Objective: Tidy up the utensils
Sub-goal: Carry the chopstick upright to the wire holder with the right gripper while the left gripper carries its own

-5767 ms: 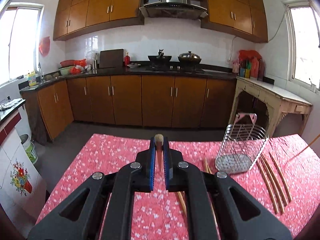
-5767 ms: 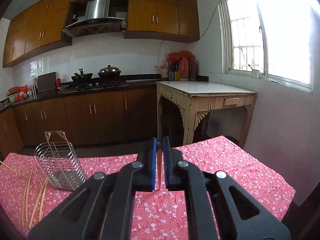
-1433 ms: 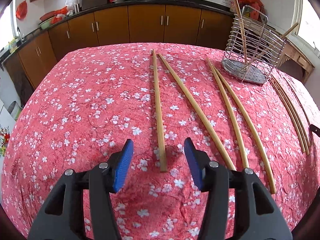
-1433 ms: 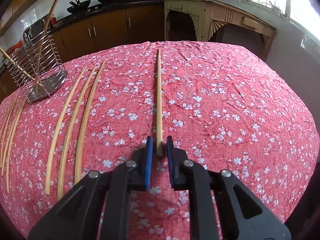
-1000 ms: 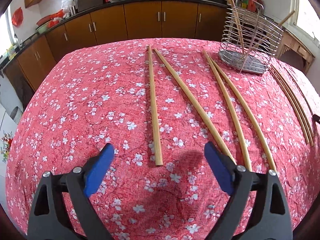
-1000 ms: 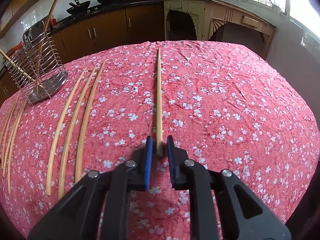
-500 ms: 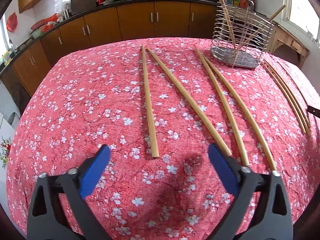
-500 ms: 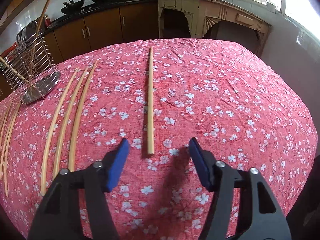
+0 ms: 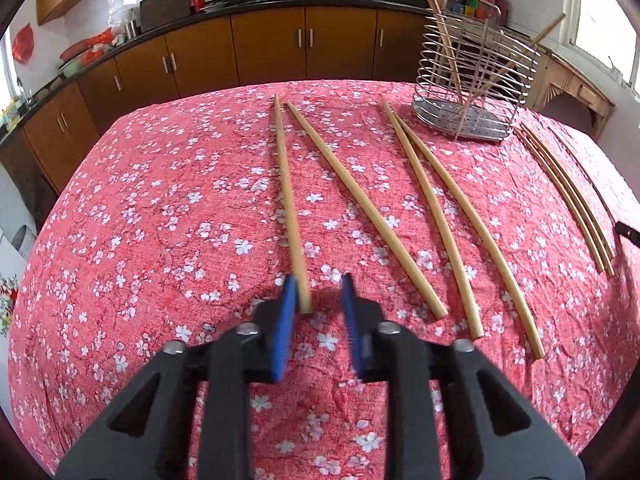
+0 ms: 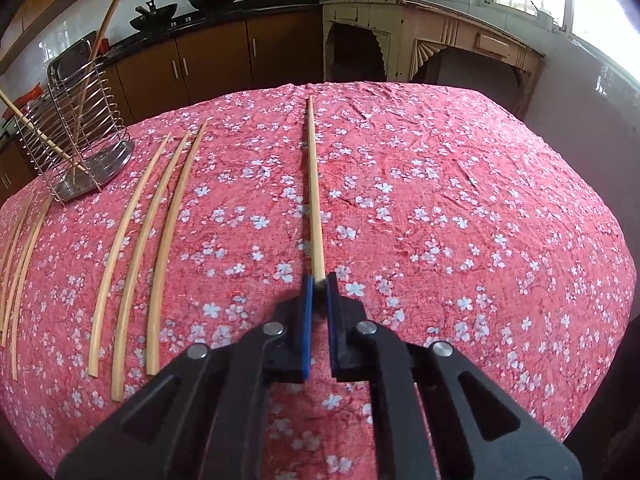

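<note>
Now both grippers have narrowed onto chopsticks; half a second ago both stood wide and backed off from the sticks.

Right gripper (image 10: 317,282): blue pads drawn in tight on the near end of the lone chopstick (image 10: 313,184), which lies straight away from the camera on the red floral tablecloth (image 10: 460,200). Pads appear to touch the stick on both sides; stick looks flat on the cloth, not lifted.

Left gripper (image 9: 318,294): jaws partly drawn in, gap remaining. Near end of the leftmost chopstick (image 9: 286,184) sits against the left pad (image 9: 286,300); right pad is clear of it. Not yet a grip, by my reading.

Wire utensil holder (image 9: 474,80) stands at the far right of the left view, two chopsticks already leaning inside. Three more thick sticks lie to the right of the targeted one, and a bundle of thin sticks (image 9: 568,196) lies past the holder. Right view shows three pale sticks (image 10: 156,232) between the holder and the held one.

Judgement: the pause is over, and a fresh pick is under way on both sides. Most sticks are unsorted, so the task is early. Left needs to finish closing before any lift.
</note>
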The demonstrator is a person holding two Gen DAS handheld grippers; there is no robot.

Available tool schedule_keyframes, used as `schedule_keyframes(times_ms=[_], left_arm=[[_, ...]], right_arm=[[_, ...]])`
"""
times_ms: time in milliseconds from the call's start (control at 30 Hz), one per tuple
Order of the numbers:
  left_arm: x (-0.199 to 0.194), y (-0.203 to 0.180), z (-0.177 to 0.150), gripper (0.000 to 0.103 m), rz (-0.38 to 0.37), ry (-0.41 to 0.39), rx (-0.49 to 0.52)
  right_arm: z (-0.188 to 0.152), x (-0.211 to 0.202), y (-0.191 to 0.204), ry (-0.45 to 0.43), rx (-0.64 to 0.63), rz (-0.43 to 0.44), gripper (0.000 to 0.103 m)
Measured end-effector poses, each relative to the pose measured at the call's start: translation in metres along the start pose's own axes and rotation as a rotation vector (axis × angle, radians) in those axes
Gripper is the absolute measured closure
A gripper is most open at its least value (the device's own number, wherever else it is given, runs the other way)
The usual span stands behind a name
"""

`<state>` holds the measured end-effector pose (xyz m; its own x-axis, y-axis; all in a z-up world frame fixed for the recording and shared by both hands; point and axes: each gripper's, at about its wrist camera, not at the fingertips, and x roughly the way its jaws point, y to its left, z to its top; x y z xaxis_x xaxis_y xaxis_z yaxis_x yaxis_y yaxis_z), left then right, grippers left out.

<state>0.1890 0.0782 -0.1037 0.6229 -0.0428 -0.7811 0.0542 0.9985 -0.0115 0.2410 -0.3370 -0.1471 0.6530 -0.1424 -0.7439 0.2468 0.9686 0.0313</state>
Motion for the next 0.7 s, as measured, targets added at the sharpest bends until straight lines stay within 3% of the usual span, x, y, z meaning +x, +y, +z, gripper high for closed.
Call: schedule_keyframes(times_ms=[33, 167, 333, 700], left_arm=[[0.0, 0.005, 0.002, 0.094, -0.012, 0.005, -0.023], [0.0, 0.014, 0.003, 0.095, -0.022, 0.012, -0.044], [-0.011, 0.019, 0.0, 0.095, -0.031, -0.017, -0.06], [-0.11, 0.024, 0.034, 0.096, -0.006, -0.348, -0.082]], right_arm=[[0.0, 0.0, -0.002, -0.001, 0.002, -0.001, 0.095], [-0.001, -0.01, -0.009, -0.032, 0.01, 0.005, 0.095], [0.004, -0.043, -0.013, -0.132, 0.005, -0.003, 0.096], [0.039, -0.132, -0.016, -0.43, -0.002, 0.011, 0.096]])
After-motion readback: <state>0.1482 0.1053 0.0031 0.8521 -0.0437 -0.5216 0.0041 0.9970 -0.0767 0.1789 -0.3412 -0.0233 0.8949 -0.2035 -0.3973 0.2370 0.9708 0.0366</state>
